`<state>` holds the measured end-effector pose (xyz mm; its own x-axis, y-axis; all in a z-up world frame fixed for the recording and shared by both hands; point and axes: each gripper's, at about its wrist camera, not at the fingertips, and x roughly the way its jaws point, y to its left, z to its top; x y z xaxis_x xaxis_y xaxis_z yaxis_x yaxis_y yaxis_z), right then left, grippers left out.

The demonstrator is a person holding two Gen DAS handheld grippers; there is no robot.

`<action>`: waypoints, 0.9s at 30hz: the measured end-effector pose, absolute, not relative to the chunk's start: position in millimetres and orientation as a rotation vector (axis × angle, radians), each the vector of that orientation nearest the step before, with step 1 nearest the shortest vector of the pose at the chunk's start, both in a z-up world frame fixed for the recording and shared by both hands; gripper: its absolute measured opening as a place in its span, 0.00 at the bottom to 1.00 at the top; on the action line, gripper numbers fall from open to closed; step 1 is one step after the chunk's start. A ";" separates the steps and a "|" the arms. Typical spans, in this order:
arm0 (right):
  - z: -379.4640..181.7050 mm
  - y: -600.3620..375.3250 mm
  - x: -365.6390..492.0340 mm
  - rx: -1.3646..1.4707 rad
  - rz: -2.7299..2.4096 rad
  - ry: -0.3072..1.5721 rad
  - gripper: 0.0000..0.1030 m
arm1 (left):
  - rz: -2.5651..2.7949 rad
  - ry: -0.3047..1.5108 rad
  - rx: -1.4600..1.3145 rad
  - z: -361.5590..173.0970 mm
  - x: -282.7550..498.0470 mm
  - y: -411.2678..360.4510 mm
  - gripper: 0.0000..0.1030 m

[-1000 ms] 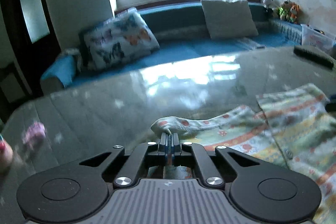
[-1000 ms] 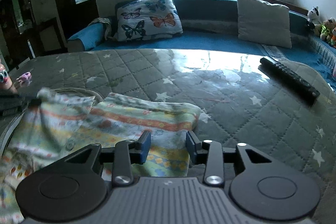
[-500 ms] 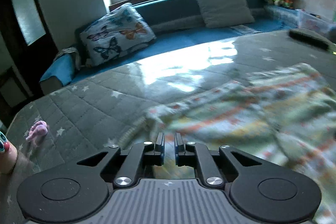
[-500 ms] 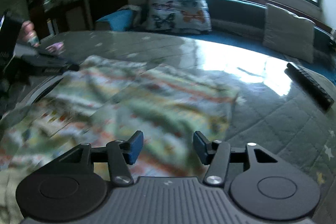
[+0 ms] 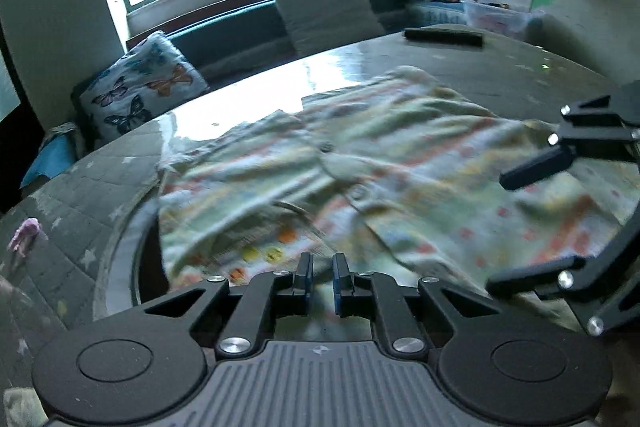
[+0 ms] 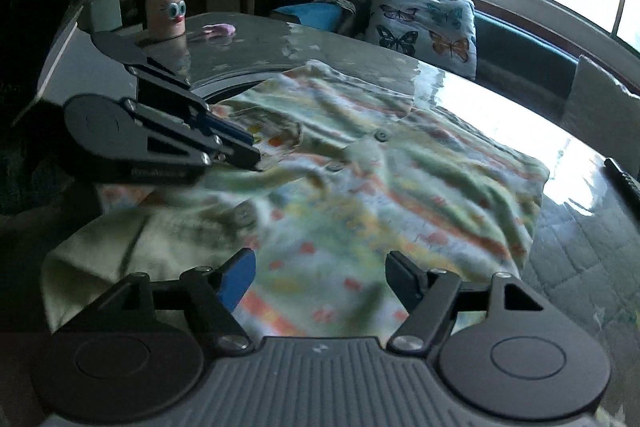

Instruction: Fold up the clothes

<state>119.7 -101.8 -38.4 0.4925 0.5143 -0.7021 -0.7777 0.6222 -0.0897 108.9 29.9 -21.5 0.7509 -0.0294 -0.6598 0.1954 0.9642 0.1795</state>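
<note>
Now the striped garment [image 5: 384, 163] lies spread and rumpled on the glossy quilted table [image 5: 500, 71], blurred in both views. At six o'clock in the left wrist view, the left gripper [image 5: 320, 273] hangs over the cloth's near edge, jaws parted by a narrow slit, holding nothing. Toward three o'clock there, the right gripper [image 6: 320, 269] stands wide open above the fabric. A dark remote [image 5: 443, 37] rests at one o'clock.
</note>
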 end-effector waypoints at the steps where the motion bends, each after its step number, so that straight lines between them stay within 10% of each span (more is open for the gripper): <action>1: -37.7 -103.8 115.3 -0.426 0.802 0.683 0.71 | -0.127 0.706 0.252 -21.7 104.7 26.3 0.11; 15: -19.0 -232.7 95.0 -0.067 0.442 0.698 0.78 | -0.225 0.636 0.248 -13.2 75.9 -23.0 0.53; 27: -38.6 -332.4 145.0 0.120 0.181 0.757 0.77 | -0.273 0.647 0.274 -23.1 67.0 -33.8 0.59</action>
<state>145.0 -332.4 -38.6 0.7123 0.2065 -0.6708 -0.1201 0.9775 0.1733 67.0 -33.8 -23.1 0.7651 -0.1636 -0.6228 0.3324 0.9287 0.1643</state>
